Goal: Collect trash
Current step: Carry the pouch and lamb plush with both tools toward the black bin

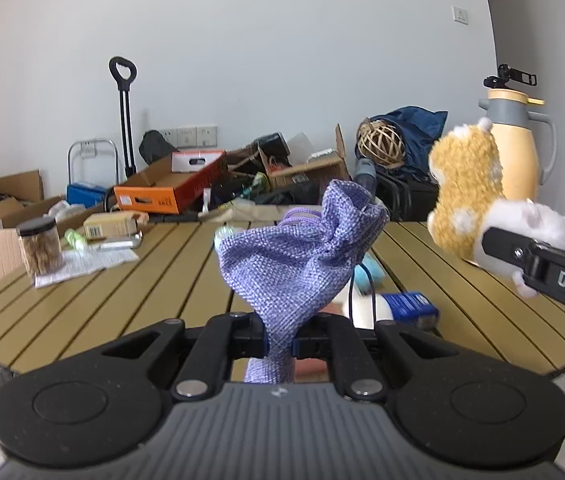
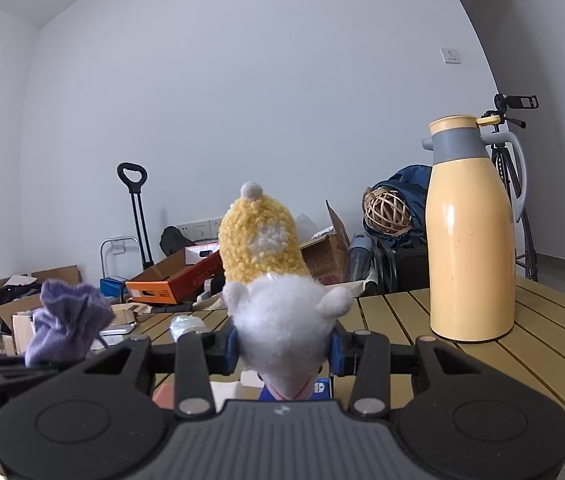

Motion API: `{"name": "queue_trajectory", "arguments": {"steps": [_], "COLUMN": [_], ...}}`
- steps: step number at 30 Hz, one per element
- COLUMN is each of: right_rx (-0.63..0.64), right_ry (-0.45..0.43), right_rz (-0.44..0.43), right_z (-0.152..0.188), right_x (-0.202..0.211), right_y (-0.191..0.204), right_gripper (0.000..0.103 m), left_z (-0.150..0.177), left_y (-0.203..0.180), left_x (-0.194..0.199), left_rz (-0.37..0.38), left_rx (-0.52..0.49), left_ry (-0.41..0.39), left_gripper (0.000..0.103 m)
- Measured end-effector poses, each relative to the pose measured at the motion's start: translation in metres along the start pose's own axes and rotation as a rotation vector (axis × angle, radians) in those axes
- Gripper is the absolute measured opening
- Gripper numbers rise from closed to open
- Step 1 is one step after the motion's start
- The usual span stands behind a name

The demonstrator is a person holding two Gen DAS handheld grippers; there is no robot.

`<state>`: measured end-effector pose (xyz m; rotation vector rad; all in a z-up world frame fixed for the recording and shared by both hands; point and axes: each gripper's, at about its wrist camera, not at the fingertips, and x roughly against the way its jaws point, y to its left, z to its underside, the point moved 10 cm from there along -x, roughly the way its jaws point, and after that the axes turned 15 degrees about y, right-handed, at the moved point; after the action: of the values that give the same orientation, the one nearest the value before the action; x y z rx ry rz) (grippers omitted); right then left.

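Note:
My left gripper [image 1: 279, 344] is shut on a purple woven drawstring pouch [image 1: 302, 256] and holds it upright above the slatted table [image 1: 122, 300]. The pouch also shows at the left of the right wrist view [image 2: 66, 320]. My right gripper [image 2: 284, 350] is shut on a yellow and white plush toy [image 2: 278, 280], held above the table. In the left wrist view the toy [image 1: 466, 188] hangs at the right in the right gripper's finger [image 1: 542, 268]. A white bottle with a blue label [image 1: 394, 306] lies on the table behind the pouch.
A tall yellow thermos jug [image 2: 472, 236] stands on the table at the right. A jar of snacks [image 1: 40, 246], papers [image 1: 82, 264] and a small box [image 1: 110, 224] sit at the table's far left. Cardboard boxes, a hand trolley [image 1: 124, 116] and a tripod [image 2: 514, 168] stand behind.

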<state>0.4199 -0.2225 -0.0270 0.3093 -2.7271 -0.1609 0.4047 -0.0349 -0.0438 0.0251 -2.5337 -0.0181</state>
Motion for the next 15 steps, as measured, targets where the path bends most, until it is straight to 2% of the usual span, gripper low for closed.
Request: {"name": "queue_trajectory", "arguments": {"steps": [9, 15], "right_rx": [0.038, 0.068], "right_ry": [0.046, 0.09], "right_rz": [-0.025, -0.025], "right_z": [0.039, 0.068], "right_x": [0.043, 0.073], "right_y": [0.013, 0.018], "right_gripper": [0.04, 0.04], "left_z": [0.038, 0.07], "left_y": [-0.001, 0.002], "left_x": [0.036, 0.052], "left_rz": [0.004, -0.008], "left_rx": [-0.06, -0.09], "left_ry": [0.035, 0.088], "left_gripper": [0.01, 0.01]}}
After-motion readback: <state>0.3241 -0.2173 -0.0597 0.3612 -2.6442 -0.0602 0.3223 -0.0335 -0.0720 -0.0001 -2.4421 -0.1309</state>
